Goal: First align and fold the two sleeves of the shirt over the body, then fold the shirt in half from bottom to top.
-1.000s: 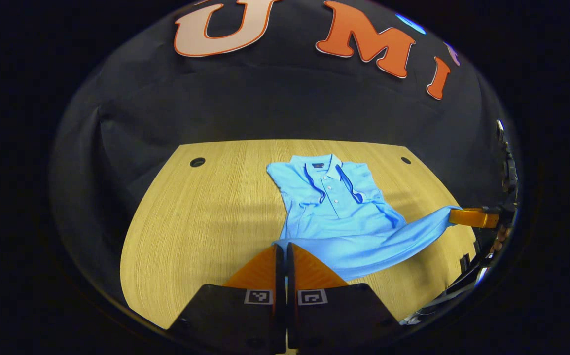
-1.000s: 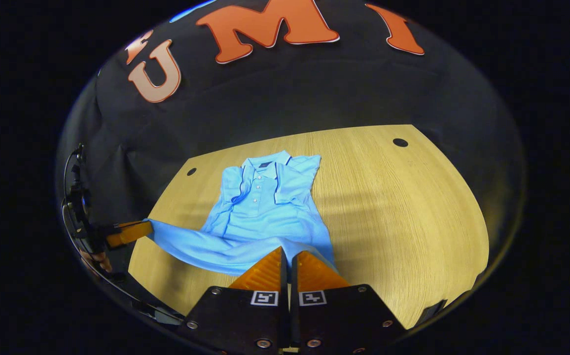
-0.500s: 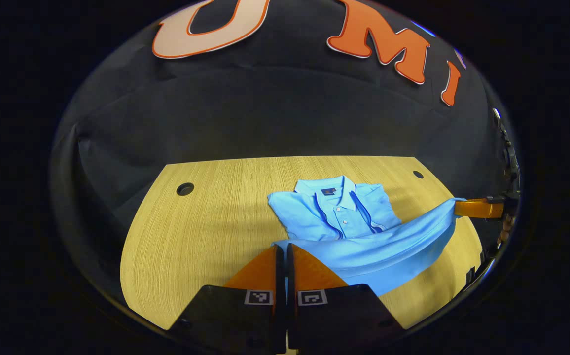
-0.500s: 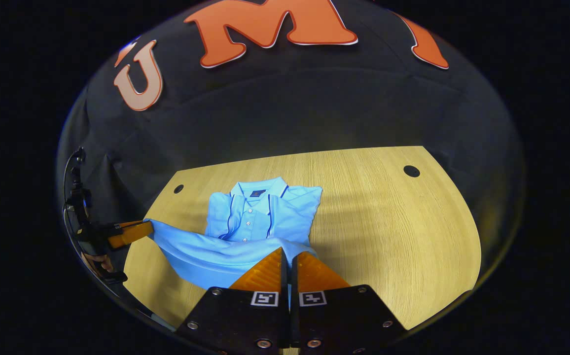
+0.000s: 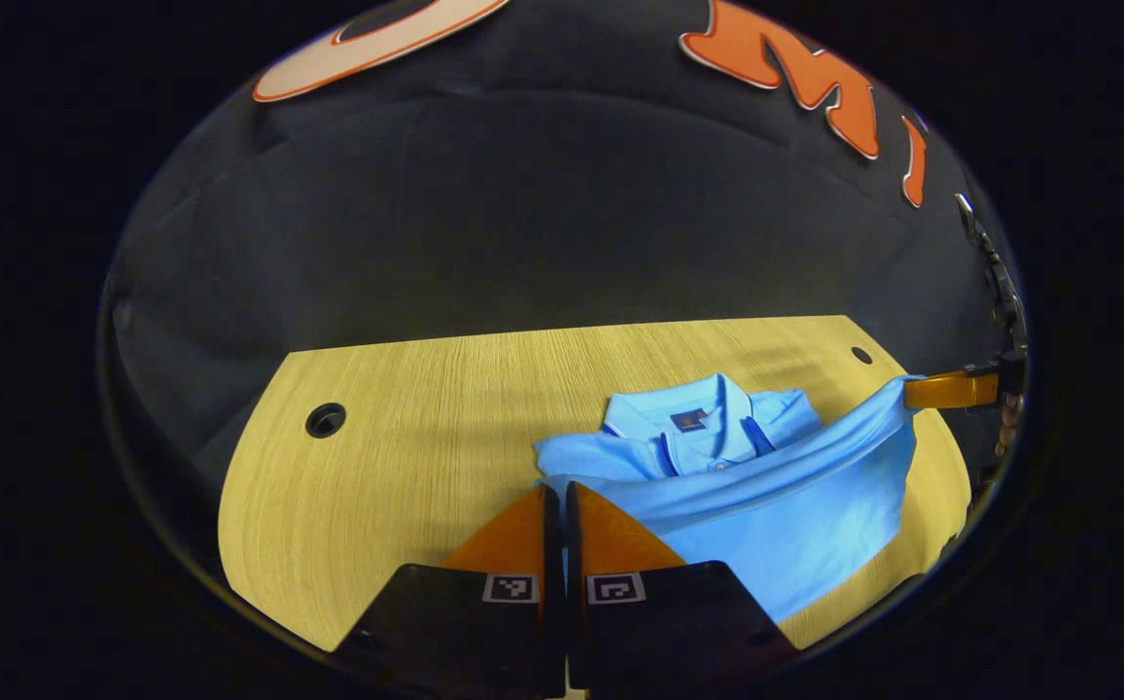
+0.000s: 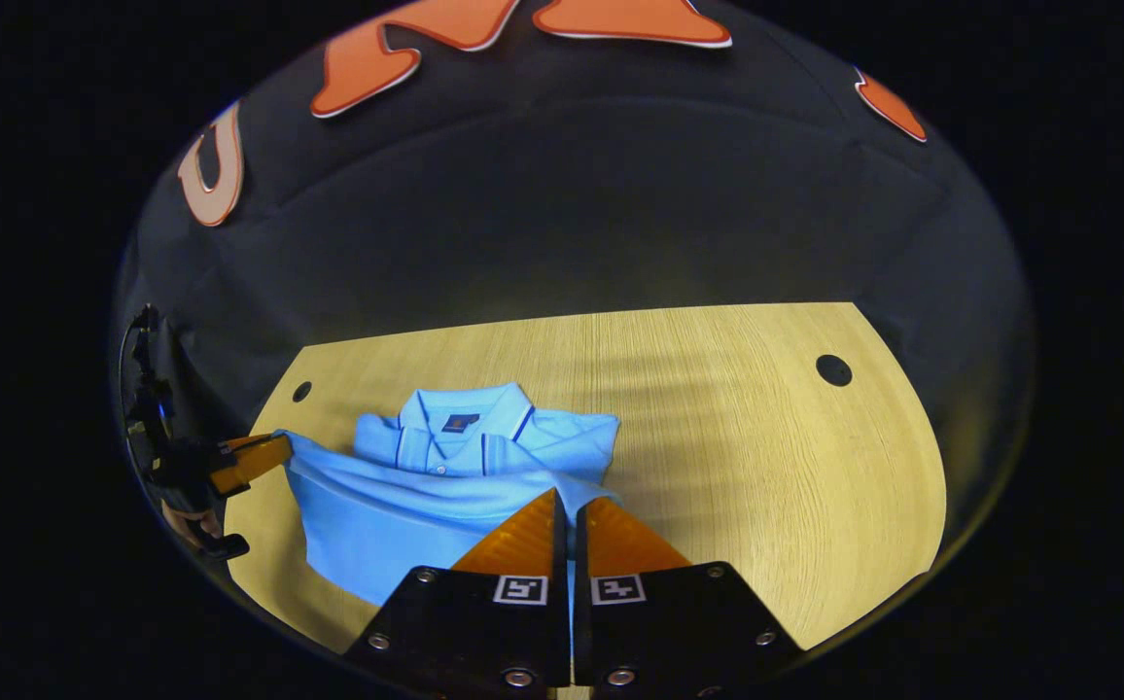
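Both grippers' fingers (image 5: 523, 525) pinch the shirt's (image 5: 766, 506) raised hem.

In the left gripper view, the light-blue polo shirt (image 5: 747, 486) lies on the pale wood-grain table (image 5: 406, 457) at lower right of the frame, its collar toward the far edge; the left gripper (image 5: 554, 496) sits at bottom centre, fingers closed on the shirt's hem corner; the right gripper (image 5: 951, 391) enters at the right edge, pinching the opposite hem corner, the lifted hem stretched between them in front of the collar; a round table hole (image 5: 326, 420) lies at left. In the right gripper view, the shirt (image 6: 426, 486) lies left of centre; the right gripper (image 6: 567, 506) stands at bottom centre; the left gripper (image 6: 251, 457) at the left edge.
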Motion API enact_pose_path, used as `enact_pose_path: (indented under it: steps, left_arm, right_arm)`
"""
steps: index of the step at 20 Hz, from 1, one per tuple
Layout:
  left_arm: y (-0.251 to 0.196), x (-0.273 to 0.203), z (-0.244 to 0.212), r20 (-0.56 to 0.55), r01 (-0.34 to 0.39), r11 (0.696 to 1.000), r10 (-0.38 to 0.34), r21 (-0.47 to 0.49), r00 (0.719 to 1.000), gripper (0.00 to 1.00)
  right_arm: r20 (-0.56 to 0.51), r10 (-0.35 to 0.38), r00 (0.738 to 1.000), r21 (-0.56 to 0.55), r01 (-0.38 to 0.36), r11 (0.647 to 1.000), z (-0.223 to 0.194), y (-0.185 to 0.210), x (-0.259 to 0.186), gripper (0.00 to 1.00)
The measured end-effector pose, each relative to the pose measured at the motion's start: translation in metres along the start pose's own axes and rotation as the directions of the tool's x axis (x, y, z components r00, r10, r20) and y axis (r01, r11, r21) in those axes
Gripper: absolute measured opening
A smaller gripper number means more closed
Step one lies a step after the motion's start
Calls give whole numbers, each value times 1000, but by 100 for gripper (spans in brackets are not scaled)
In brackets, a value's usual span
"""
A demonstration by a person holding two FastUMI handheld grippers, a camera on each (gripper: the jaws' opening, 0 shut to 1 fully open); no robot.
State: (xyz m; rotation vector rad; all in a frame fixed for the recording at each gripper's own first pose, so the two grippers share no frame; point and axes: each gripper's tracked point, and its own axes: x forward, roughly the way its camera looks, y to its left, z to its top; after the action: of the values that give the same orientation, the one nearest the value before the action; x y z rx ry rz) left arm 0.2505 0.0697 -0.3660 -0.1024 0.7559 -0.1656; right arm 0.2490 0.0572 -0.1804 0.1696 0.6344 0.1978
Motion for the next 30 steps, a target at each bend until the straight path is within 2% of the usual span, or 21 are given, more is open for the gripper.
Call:
enact_pose_path:
  steps: [3,7,9,10,11,13,14,15,17,20,23,25,27,30]
  left_arm:
    - [7,29,18,29,-7,1000,7,13,1000,4]
    - [14,46,32,61,-47,992,40,117,997,5]
    - [14,50,37,75,-65,989,56,135,996,7]
    - [15,48,41,84,-68,989,57,133,995,24]
    - [12,43,43,92,-70,989,58,133,994,34]
    - [8,29,46,88,-73,988,61,139,994,66]
    - [6,20,45,72,-75,987,65,142,995,82]
    - [1,11,46,68,-70,989,62,131,996,85]
    - [-10,-13,50,75,-57,995,51,78,996,95]
    - [-18,-55,57,116,-84,995,79,46,990,99]
    - [-34,-100,62,167,-110,993,102,41,981,99]
    - [-52,-129,64,198,-114,993,105,34,975,99]
    - [-78,-157,58,211,-84,996,80,12,974,98]
    - [-103,-194,47,245,-84,996,79,9,966,98]
  right_arm:
    - [-1,-11,1000,17,11,1000,19,-7,33,2]
    - [42,7,999,190,-15,982,46,-11,58,2]
    - [89,-5,996,241,-17,970,61,-19,56,6]
    - [107,-8,994,240,-18,971,66,-23,48,11]
    - [122,-16,992,225,-12,974,71,-26,48,21]
    - [142,-47,989,173,22,985,71,-30,34,54]
    - [145,-62,988,146,40,988,71,-31,27,59]
    - [147,-81,986,120,64,991,67,-33,17,70]
    - [174,-95,980,79,82,993,66,-33,-4,75]
    - [207,-66,976,49,57,997,55,-21,-34,78]
    - [237,-36,971,15,34,999,46,-14,-78,88]
    - [272,-23,962,24,18,1000,34,-5,-105,92]
    - [296,0,955,30,-10,999,18,3,-130,94]
    - [338,16,941,-17,-11,1000,2,10,-168,94]
